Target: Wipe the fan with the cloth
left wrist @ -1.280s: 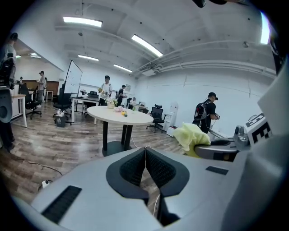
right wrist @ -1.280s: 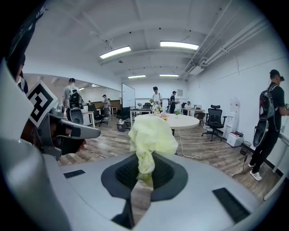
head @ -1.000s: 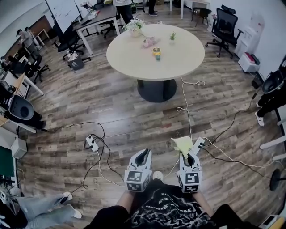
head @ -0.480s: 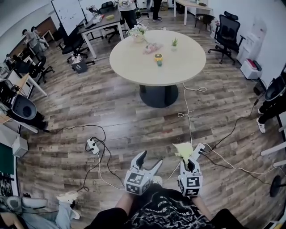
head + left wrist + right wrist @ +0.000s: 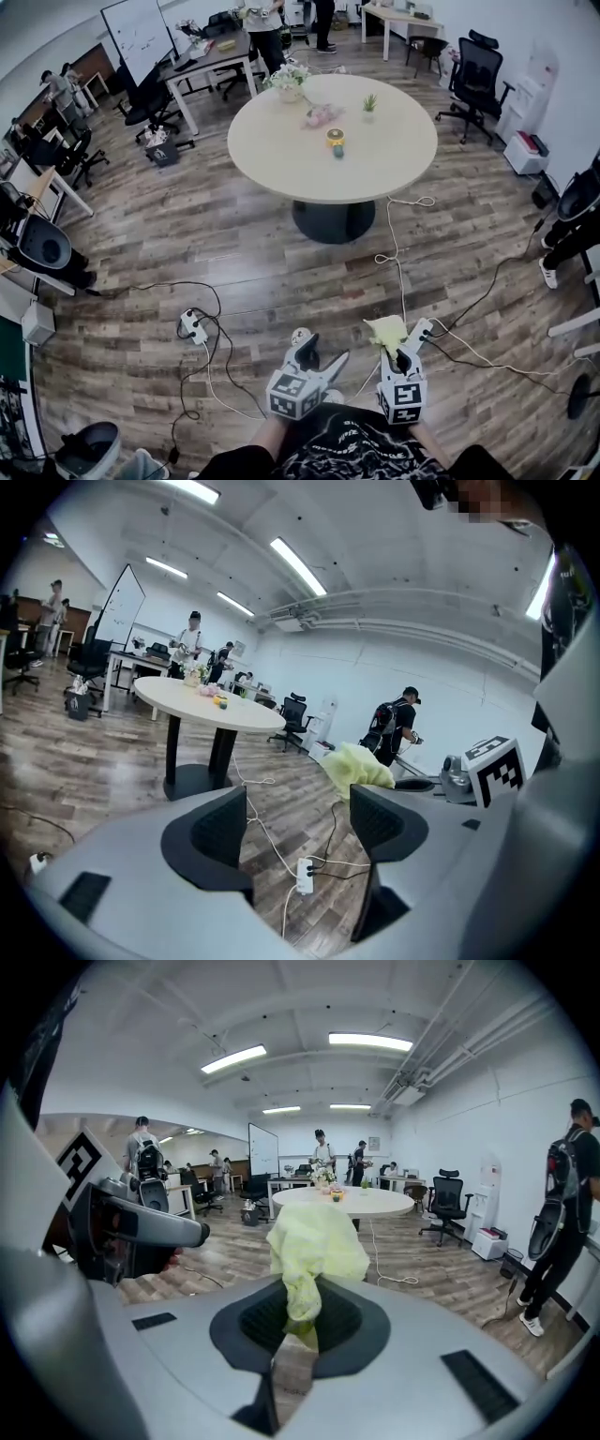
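The round table [image 5: 281, 159] is your landmark here. You stand on the wooden floor on its near side, well apart from it. So I judge that the task is only at its start: the cloth is taken up, but no wiping has begun.

Your left gripper [image 5: 323, 352], on the near side of the table, has just been opening its jaws. They stand wide apart with nothing between them (only floor and a cable show through the gap). Your right gripper [image 5: 400, 345], just beside it and also well apart from the table, has its jaws closed on the cloth [image 5: 386, 326]. It is a yellow-green cloth, and it bunches up beyond the pads on the side toward the table.

The fan I cannot point out with certainty. A small yellow thing [image 5: 336, 140] stands near the middle of the table top. It may be the fan, but it is too small to tell. If it is, reaching it and wiping it are what is left.
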